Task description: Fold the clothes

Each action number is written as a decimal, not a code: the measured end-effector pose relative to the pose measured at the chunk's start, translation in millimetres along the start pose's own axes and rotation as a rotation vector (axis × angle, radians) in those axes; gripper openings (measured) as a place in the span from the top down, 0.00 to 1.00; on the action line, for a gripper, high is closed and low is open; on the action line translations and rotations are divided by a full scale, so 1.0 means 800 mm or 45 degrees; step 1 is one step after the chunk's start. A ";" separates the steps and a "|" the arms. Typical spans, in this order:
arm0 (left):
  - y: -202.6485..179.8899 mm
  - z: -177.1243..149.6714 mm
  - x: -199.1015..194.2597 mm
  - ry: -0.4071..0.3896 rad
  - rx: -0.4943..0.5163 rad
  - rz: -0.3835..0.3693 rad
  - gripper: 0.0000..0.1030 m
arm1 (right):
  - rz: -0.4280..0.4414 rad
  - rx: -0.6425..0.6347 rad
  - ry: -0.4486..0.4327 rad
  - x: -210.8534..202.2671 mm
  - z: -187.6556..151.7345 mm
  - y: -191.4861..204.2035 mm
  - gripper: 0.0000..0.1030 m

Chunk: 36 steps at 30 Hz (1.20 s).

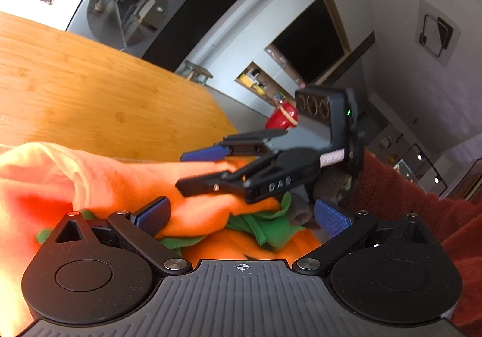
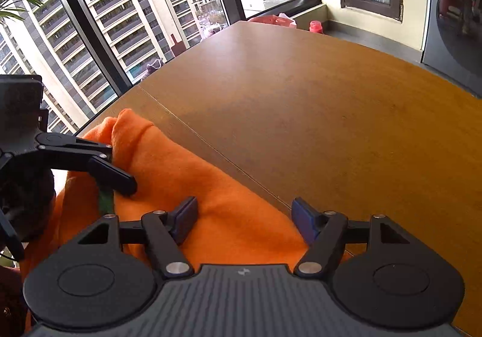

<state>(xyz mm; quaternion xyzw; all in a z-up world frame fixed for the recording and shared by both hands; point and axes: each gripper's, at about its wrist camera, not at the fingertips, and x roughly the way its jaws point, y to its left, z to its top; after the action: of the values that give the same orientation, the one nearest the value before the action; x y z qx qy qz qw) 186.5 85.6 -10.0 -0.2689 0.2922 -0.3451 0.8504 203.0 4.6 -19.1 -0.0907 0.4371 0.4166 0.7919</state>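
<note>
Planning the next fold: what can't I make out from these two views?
- Garment shape: right wrist view, cut off by the gripper body and left edge.
- Green trim: left wrist view, bunched under orange folds.
- Whether the left gripper touches cloth: unclear.

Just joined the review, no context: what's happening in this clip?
A person with a handheld gripper in each hand is working on an orange garment with green trim, bunched at the near edge of a wooden table. Both the left gripper and the right gripper are open over the fabric, so neither has a pinch yet. The garment is crumpled, with no neat fold visible. A washing machine stands beyond the table.
</note>
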 end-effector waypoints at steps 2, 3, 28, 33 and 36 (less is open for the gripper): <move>-0.005 0.016 -0.018 -0.078 0.010 0.115 0.00 | -0.048 -0.038 -0.017 -0.003 -0.008 0.006 0.29; -0.005 0.024 -0.023 -0.092 0.012 0.222 0.00 | -0.073 -0.054 -0.034 -0.005 -0.011 0.010 0.29; 0.020 0.018 0.027 0.217 0.261 0.756 0.00 | -0.215 0.214 -0.192 -0.045 -0.076 -0.019 0.47; -0.042 0.030 -0.004 0.005 0.439 0.803 0.02 | -0.237 0.108 -0.179 -0.033 -0.067 -0.007 0.50; -0.074 0.029 -0.022 -0.048 0.407 0.491 0.01 | -0.259 0.056 -0.170 -0.032 -0.069 0.000 0.50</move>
<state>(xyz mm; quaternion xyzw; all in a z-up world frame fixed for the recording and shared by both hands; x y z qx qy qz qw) 166.4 67.8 50.5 -0.0768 0.2639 -0.2131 0.9376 161.8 -38.7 -32.6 -0.0892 0.3809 0.3294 0.8593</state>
